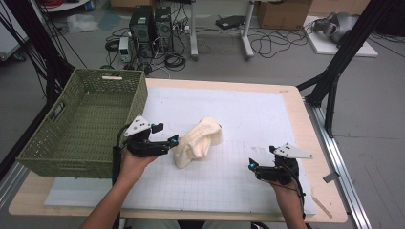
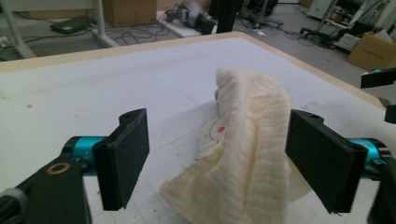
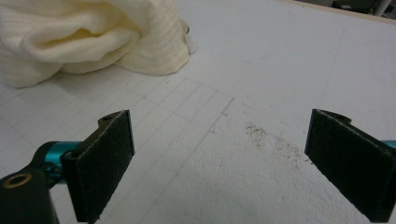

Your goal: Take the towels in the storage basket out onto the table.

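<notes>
Your left gripper sits just beside the cream towel, jaws spread wide — in the left gripper view the towel lies between the pads without being pressed. The towel is near the green basket. Your right gripper stands well apart from the towel — wide open, holding nothing.

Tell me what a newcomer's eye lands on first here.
A crumpled cream towel lies mid-table on the white gridded mat. The left claw sits at its near end, jaws wide open around the cloth without pressing it. A green woven basket stands on the table's left edge.
</notes>
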`<control>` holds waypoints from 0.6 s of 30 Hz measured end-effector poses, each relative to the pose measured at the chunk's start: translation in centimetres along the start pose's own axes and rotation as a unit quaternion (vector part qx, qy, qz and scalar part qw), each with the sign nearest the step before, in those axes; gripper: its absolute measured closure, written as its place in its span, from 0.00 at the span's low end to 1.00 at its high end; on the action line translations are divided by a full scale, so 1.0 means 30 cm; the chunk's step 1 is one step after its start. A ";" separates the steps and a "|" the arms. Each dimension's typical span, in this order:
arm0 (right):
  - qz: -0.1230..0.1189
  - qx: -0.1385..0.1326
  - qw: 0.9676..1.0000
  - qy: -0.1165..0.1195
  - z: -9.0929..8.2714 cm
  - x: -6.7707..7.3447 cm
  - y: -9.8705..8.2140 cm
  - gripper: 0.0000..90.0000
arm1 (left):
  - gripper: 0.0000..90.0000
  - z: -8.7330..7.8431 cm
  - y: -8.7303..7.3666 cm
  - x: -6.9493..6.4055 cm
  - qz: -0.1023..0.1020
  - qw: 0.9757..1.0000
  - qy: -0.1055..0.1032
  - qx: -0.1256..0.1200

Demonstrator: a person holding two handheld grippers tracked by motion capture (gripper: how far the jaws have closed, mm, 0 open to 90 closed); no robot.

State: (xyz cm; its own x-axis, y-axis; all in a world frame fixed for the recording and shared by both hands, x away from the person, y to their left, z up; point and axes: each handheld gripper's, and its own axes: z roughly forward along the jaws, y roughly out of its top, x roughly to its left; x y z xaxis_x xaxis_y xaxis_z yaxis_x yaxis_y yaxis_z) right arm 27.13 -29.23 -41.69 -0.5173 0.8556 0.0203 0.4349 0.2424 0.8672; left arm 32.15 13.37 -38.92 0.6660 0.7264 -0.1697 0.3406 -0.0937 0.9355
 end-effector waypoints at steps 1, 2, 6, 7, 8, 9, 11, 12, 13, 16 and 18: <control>0.002 -0.001 1.000 -0.002 0.002 0.002 0.004 0.08 | 0.24 0.000 -0.002 0.000 0.000 1.000 -0.004 0.001; 0.000 -0.002 1.000 -0.002 0.005 0.003 0.006 0.08 | 0.23 0.002 -0.004 -0.003 0.001 1.000 -0.006 0.005; -0.008 0.007 1.000 0.009 0.023 0.012 0.011 0.08 | 0.23 -0.001 -0.009 -0.012 0.011 1.000 -0.007 0.011; -0.009 0.008 1.000 0.010 0.026 0.015 0.012 0.08 | 0.23 -0.003 -0.009 -0.013 0.009 1.000 -0.008 0.009; -0.009 0.011 1.000 0.012 0.028 0.018 0.014 0.08 | 0.23 -0.005 -0.008 -0.012 0.008 1.000 -0.008 0.007; -0.010 0.010 1.000 0.017 0.031 0.019 0.014 0.08 | 0.23 -0.007 -0.006 -0.008 0.010 1.000 -0.010 0.006; -0.011 0.013 1.000 0.018 0.035 0.021 0.014 0.08 | 0.24 -0.008 -0.004 -0.002 0.009 1.000 -0.010 0.006; -0.014 0.014 1.000 0.017 0.036 0.019 0.012 0.08 | 0.24 -0.008 -0.003 0.002 0.008 1.000 -0.010 0.004; -0.015 0.016 1.000 0.016 0.036 0.017 0.010 0.08 | 0.24 -0.008 -0.002 0.004 0.006 1.000 -0.010 0.005; -0.006 0.012 1.000 0.017 0.028 0.014 0.007 0.08 | 0.24 -0.008 -0.001 0.005 0.006 1.000 -0.012 0.006; -0.002 0.012 1.000 0.018 0.026 0.014 0.007 0.08 | 0.24 -0.007 -0.002 0.003 0.008 1.000 -0.013 0.006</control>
State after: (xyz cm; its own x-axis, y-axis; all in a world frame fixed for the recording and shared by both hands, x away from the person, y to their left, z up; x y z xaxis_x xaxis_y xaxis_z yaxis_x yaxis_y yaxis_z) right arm 27.58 -28.48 -41.89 -0.5447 0.8379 0.0356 0.4498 0.2560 0.8556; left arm 32.03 13.59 -38.93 0.6886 0.7064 -0.1637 0.3386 -0.1136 0.9340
